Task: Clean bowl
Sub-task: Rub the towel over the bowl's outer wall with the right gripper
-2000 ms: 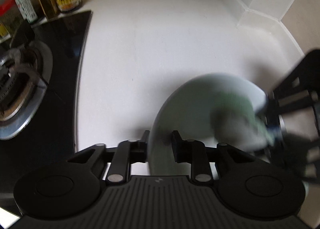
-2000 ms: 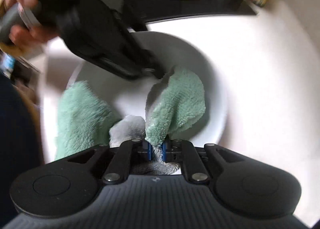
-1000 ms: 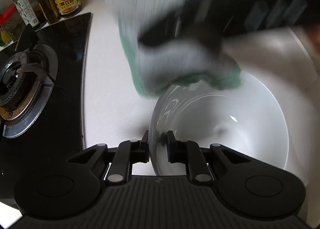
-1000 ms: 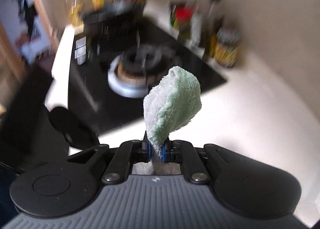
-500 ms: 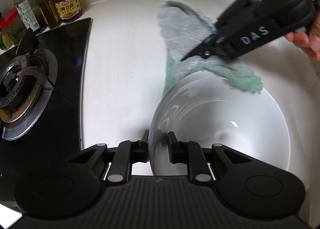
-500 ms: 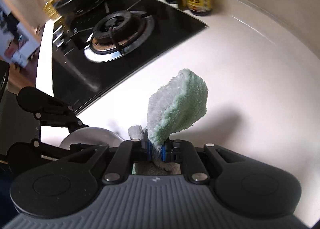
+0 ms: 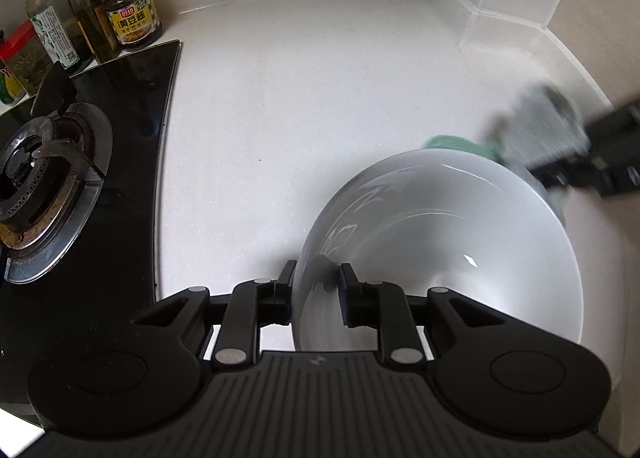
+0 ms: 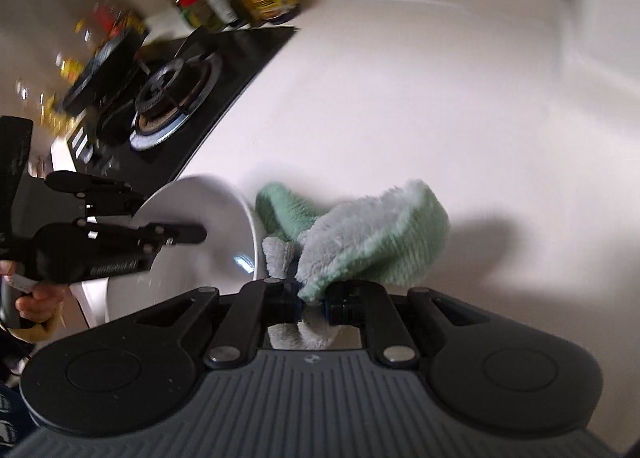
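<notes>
Left gripper [image 7: 316,290]: fingers [image 7: 285,290] clamped on the near rim of the white bowl [image 7: 440,254], one finger outside the wall, one inside. Bowl tilted, open side facing up and away from the left wrist camera; glossy inside, faint streaked reflections on the near wall. Whether its base touches the white desk [image 7: 320,98] cannot be told.

Right gripper [image 8: 312,304]: fingers [image 8: 348,306] closed narrow on a fold of the green-and-grey cloth [image 8: 376,242], blue pads just visible at the pinch. Cloth bunched up ahead of the fingers, a grey tail hanging below them. Cloth outside the bowl, just beyond its far rim (blurred in the left wrist view, green edge [image 7: 460,144] peeking over the rim, right gripper [image 7: 592,162] a dark smear beside it). From the right wrist view, cloth lying close against the bowl's [image 8: 200,234] outer wall; contact not certain. Left gripper [image 8: 176,232] seen there side-on, finger reaching into the bowl, person's hand [image 8: 36,298] at the frame's left edge.

Surroundings: black glass hob [image 7: 120,106] with a gas burner [image 7: 44,178] left of the bowl, well apart. Row of bottles [image 7: 60,6] and a yellow-labelled jar [image 7: 132,16] at the back against the wall.
</notes>
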